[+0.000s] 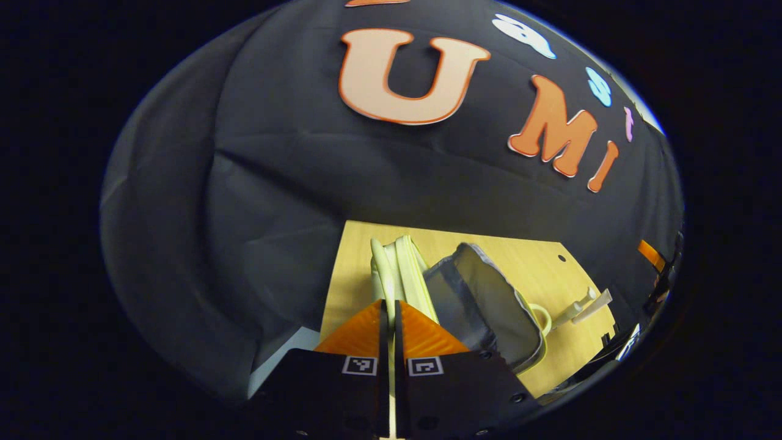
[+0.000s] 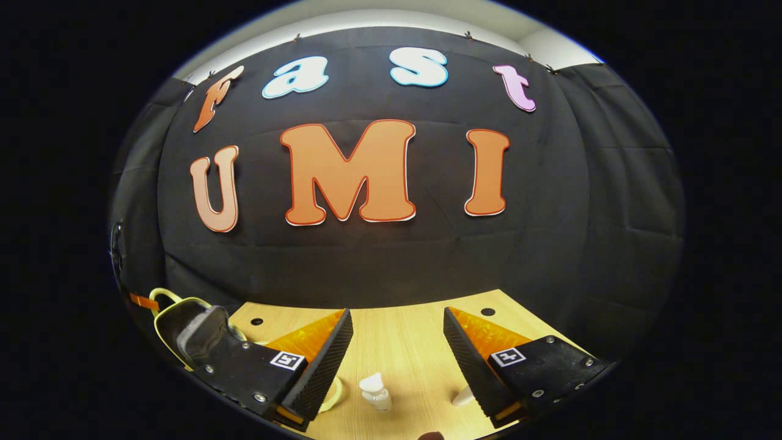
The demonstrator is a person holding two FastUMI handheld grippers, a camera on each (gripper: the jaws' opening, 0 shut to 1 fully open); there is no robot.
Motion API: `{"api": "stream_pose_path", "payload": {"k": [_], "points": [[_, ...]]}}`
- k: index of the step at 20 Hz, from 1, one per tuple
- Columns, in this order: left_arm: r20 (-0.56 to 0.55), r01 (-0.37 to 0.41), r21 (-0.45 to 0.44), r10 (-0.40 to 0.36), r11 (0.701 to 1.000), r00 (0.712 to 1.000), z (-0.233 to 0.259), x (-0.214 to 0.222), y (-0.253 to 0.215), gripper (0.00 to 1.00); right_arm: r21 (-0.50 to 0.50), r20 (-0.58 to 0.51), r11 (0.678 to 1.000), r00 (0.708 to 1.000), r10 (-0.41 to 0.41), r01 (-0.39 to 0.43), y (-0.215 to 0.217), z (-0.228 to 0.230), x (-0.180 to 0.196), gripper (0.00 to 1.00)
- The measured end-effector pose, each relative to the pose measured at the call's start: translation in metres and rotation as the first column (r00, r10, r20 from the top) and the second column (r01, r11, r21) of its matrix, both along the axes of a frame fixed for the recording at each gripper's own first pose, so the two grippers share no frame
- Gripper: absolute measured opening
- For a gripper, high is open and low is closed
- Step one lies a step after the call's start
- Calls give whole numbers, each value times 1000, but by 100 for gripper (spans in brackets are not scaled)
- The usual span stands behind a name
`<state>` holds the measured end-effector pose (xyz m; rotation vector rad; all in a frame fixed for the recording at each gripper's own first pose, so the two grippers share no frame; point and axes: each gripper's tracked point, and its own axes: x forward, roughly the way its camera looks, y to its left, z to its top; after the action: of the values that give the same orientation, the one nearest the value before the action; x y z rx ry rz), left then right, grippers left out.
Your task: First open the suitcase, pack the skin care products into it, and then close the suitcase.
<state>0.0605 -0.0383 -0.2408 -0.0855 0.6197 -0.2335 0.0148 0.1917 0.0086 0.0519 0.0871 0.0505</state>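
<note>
Suitcase soft, rounded, grey-lined, unzipped on wooden table.

A light wooden table stands against the black cloth wall.

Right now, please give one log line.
suitcase: open | left gripper: shut on suitcase edge | right gripper: open above bottle

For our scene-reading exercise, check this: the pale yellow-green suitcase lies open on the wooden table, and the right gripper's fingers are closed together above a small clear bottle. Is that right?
Not quite. In the right gripper view the right gripper has its fingers spread apart, not closed, above the small clear bottle. The pale yellow-green suitcase does lie open on the wooden table.
</note>
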Motion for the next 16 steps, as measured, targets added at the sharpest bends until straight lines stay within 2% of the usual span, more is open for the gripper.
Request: {"api": "stream_pose_path", "payload": {"k": [6,10,14,15,16], "points": [[-136,-98,-82,86,992,987,-25,-9,4,2,-41,0,999,999,-36,36,5,-9,-4,95],[-245,-131,-82,107,988,964,-57,-19,5,2,-51,-16,997,998,-62,61,1,-20,-8,95],[-294,-176,-97,141,980,945,-59,-26,7,3,-76,-24,994,996,-81,79,-9,-28,-10,95],[-289,-183,-78,153,980,945,-65,-25,11,4,-82,-23,993,996,-87,85,-13,-29,-10,95],[-286,-189,-57,166,980,944,-67,-25,16,17,-84,-24,992,995,-95,92,-16,-31,-10,95]]}}
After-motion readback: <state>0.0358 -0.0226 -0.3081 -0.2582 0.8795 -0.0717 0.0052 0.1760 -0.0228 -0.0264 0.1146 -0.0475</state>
